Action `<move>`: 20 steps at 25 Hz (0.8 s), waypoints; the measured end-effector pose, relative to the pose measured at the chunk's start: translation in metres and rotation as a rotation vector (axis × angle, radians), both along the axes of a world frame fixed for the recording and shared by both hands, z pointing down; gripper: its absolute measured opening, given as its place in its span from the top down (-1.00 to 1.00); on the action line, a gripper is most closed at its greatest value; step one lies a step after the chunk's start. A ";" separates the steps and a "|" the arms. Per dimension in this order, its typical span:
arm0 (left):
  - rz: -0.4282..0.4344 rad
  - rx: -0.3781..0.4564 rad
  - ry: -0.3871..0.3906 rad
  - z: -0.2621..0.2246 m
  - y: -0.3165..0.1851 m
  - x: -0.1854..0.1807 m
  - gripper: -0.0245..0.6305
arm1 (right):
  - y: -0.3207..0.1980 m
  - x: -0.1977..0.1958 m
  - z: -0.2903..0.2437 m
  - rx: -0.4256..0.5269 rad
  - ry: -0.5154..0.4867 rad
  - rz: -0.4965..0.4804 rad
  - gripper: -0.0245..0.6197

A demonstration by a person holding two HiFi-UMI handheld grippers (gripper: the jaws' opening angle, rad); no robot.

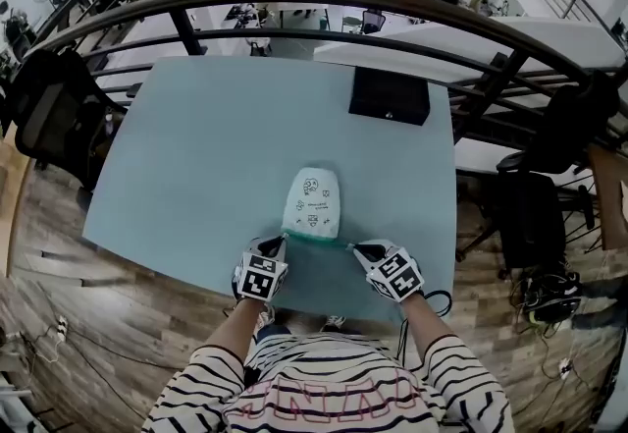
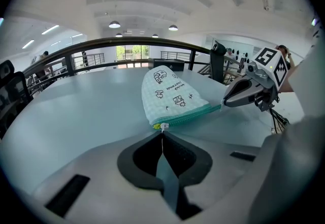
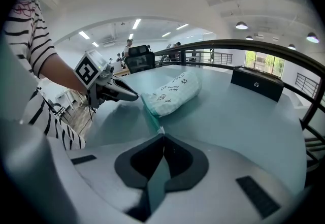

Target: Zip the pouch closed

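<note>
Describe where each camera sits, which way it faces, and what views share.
Head view: on the head, looking down at the table; striped sleeves, left gripper, right gripper show.
Left gripper view: on the left gripper, facing the pouch; its shut jaws show.
Right gripper view: on the right gripper, facing the pouch; a sleeve shows.
Shared: the pouch.

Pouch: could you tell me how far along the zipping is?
Done: the left gripper and right gripper hold the pouch taut by its zip edge. In hand: the left pinches a pull at its end. Left: whether the teeth are joined is unclear, so zipping may remain.
</note>
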State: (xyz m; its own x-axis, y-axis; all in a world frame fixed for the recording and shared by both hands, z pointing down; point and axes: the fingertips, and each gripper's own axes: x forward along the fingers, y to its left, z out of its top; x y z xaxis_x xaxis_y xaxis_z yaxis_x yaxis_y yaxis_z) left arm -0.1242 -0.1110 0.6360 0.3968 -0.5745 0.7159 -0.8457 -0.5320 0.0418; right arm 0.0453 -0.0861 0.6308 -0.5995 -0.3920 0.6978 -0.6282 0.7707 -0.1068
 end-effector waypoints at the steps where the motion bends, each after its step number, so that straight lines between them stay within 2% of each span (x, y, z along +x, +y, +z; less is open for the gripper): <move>1: 0.011 -0.008 -0.004 0.001 0.000 0.000 0.85 | 0.000 0.000 0.000 -0.003 0.001 0.012 0.84; 8: 0.089 -0.039 -0.032 0.007 0.006 -0.004 0.85 | 0.005 0.000 -0.002 -0.001 0.015 0.121 0.83; 13: 0.119 -0.079 0.004 0.004 0.009 0.002 0.85 | 0.004 0.014 -0.008 0.004 -0.006 0.220 0.83; 20: 0.150 -0.068 0.045 -0.004 0.017 0.005 0.84 | 0.013 0.029 -0.017 0.033 -0.013 0.329 0.83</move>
State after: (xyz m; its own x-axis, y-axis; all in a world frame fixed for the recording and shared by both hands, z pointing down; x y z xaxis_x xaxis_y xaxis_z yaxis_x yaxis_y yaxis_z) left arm -0.1192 -0.0936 0.6320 0.5074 -0.4570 0.7305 -0.7532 -0.6470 0.1184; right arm 0.0745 -0.0732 0.6138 -0.4457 -0.5887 0.6744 -0.8429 0.5298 -0.0945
